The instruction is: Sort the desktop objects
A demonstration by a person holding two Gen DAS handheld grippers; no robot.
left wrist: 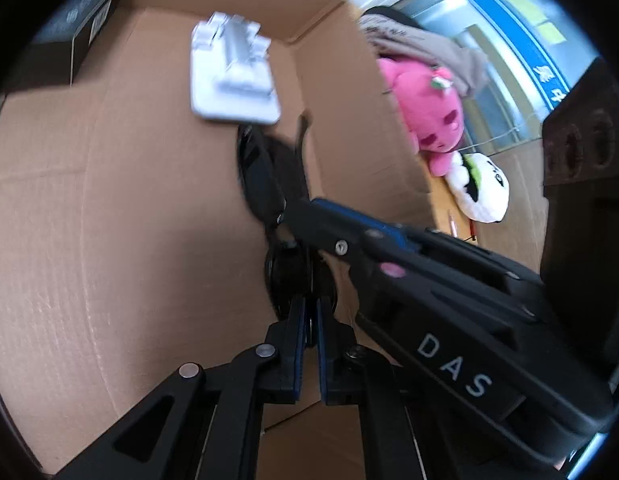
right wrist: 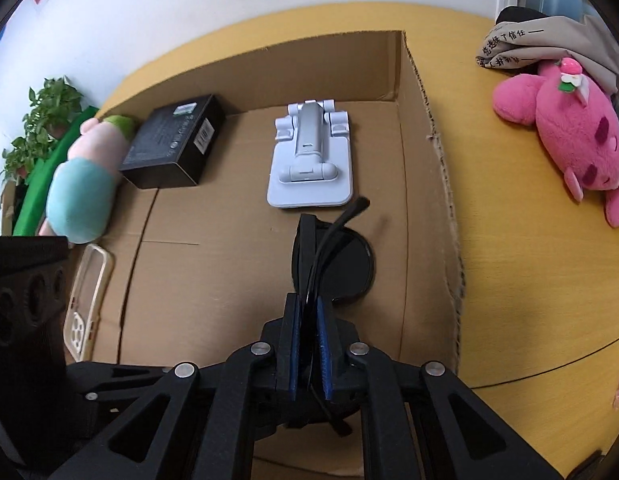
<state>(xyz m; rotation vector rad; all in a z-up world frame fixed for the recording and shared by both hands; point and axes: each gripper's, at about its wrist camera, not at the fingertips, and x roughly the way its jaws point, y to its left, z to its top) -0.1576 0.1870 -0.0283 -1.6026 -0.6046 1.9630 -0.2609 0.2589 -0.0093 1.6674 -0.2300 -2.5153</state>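
Note:
A pair of black sunglasses [right wrist: 349,272] is held inside an open cardboard box [right wrist: 429,184], low over its floor; whether it touches the floor I cannot tell. My right gripper [right wrist: 308,320] is shut on the frame, with one folded temple arm sticking up past its blue pads. In the left wrist view my left gripper [left wrist: 309,344] is shut on the other end of the sunglasses [left wrist: 287,276], and my right gripper [left wrist: 297,210] reaches in from the right. Both views are slightly blurred.
In the box lie a white folding phone stand [right wrist: 309,160] and a black carton [right wrist: 173,148]. Outside it on the yellow table [right wrist: 529,280] sit a pink plush [right wrist: 569,140], a teal-and-pink plush [right wrist: 85,184], a clear phone case [right wrist: 89,300] and a white-and-green plush [left wrist: 477,188].

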